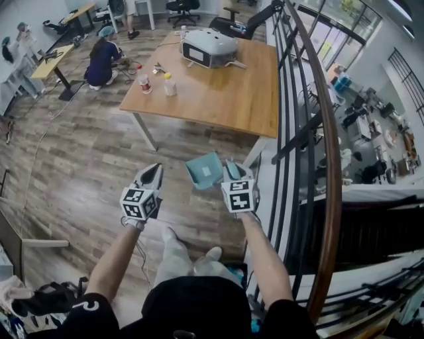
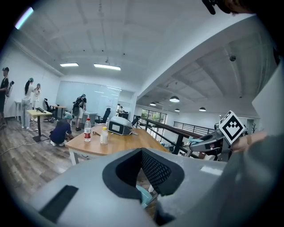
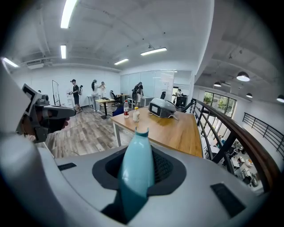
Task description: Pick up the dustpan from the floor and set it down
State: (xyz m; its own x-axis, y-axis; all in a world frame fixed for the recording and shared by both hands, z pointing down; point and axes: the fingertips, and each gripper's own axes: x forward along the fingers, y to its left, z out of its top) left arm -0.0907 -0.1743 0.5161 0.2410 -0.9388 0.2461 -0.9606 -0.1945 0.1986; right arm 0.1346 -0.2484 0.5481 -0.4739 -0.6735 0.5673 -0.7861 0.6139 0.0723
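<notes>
One pale teal dustpan (image 1: 204, 170), tapered handle clamped in the right gripper (image 1: 231, 167), hangs above the wooden floor (image 1: 86, 165); the left gripper (image 1: 152, 171) gapes slightly, empty.

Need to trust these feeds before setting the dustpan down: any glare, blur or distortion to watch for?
Head view: strong fisheye, the railing bows, yet the dustpan reads sharp and evenly lit. Left gripper view: dark vignette corners, the left gripper near the lens is soft. Right gripper view: ceiling strip lights blow out; the dustpan handle shows mild sheen.

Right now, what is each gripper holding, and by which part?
Right gripper: the teal dustpan, by its handle. Left gripper: nothing.
</notes>
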